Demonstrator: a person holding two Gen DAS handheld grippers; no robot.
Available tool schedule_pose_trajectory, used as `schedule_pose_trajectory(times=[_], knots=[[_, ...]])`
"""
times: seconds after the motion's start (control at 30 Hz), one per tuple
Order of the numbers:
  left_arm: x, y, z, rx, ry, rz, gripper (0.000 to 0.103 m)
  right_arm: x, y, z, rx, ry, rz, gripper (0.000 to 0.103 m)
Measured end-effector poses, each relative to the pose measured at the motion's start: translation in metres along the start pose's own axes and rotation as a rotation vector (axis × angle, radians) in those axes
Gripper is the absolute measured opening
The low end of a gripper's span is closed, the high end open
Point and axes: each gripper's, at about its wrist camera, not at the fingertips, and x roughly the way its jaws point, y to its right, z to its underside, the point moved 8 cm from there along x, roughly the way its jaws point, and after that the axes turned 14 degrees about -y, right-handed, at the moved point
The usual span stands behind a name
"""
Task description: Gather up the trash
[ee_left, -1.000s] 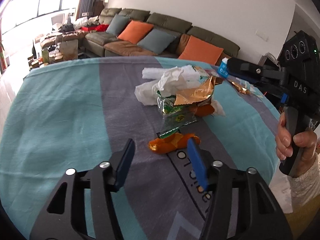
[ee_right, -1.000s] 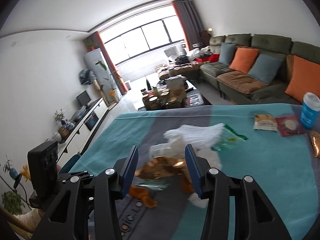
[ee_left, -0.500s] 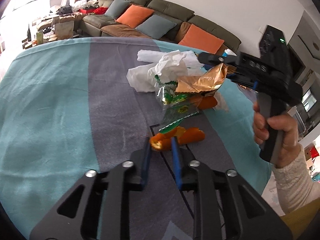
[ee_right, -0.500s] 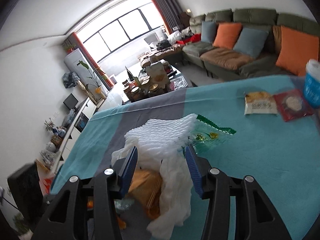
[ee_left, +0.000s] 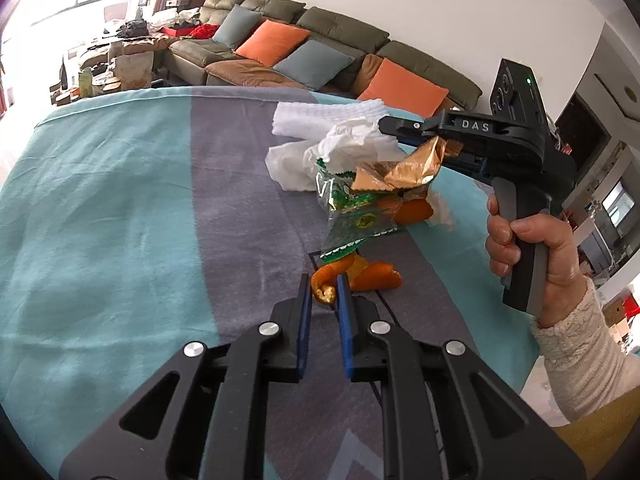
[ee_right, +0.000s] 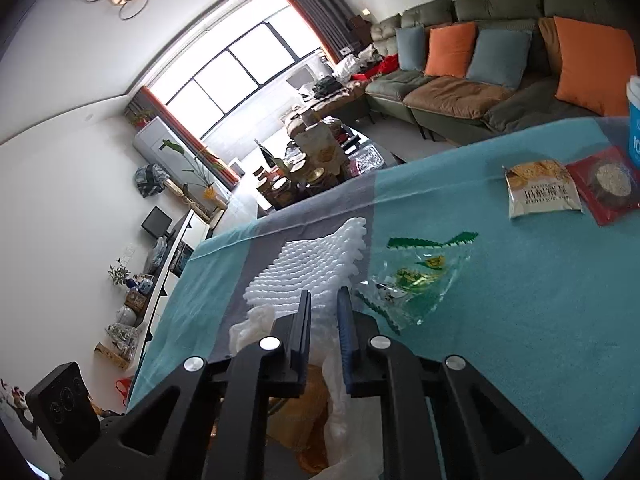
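Both grippers are seen closed on trash on the teal-and-grey tablecloth (ee_left: 120, 208).

Left gripper (ee_left: 323, 294): jaws have just been closing and are now pinched on the near end of the orange peel (ee_left: 356, 276), which lies on the grey stripe just short of the main pile.

Right gripper (ee_right: 324, 312): jaws have just been closing; white foam netting (ee_right: 316, 260) and crumpled white tissue (ee_left: 348, 144) are caught between the pads. What exactly is clamped is not fully clear (layers overlap).

The pile is made up of a green-printed clear wrapper (ee_left: 352, 220), a gold foil wrapper (ee_left: 400, 172) and more peel. A second clear wrapper (ee_right: 416, 280) lies apart on the teal.

Risks, as judged:
- Peel is held only at its curled tip; it could be torn or dropped on lifting.
- Foam netting is springy and thin; it could slip out.
- Foil and wrappers resting on the tissue could be dragged along and scattered.
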Motion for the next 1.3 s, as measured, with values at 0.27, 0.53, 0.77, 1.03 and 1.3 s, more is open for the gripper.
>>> schedule_pose_trajectory(times=[0.27, 0.53, 0.77, 1.03, 1.3], knots=[[-0.026, -0.016, 0.007, -0.037, 0.052, -0.014, 0.012, -0.018, -0.025, -0.004, -0.064, 0.066, 0.012, 0.01], [-0.056, -0.031, 0.014, -0.071, 0.112, -0.04, 0.012, -0.036, -0.052, -0.009, -0.119, 0.116, -0.02, 0.01], [-0.08, -0.047, 0.026, -0.116, 0.154, -0.068, 0.012, -0.04, -0.092, 0.0, -0.197, 0.109, -0.095, 0.01], [-0.105, -0.068, 0.042, -0.175, 0.195, -0.085, 0.012, -0.02, -0.144, 0.024, -0.296, 0.039, -0.16, 0.01], [-0.131, -0.089, 0.063, -0.231, 0.229, -0.122, 0.012, 0.01, -0.176, 0.044, -0.335, -0.04, -0.209, 0.01]])
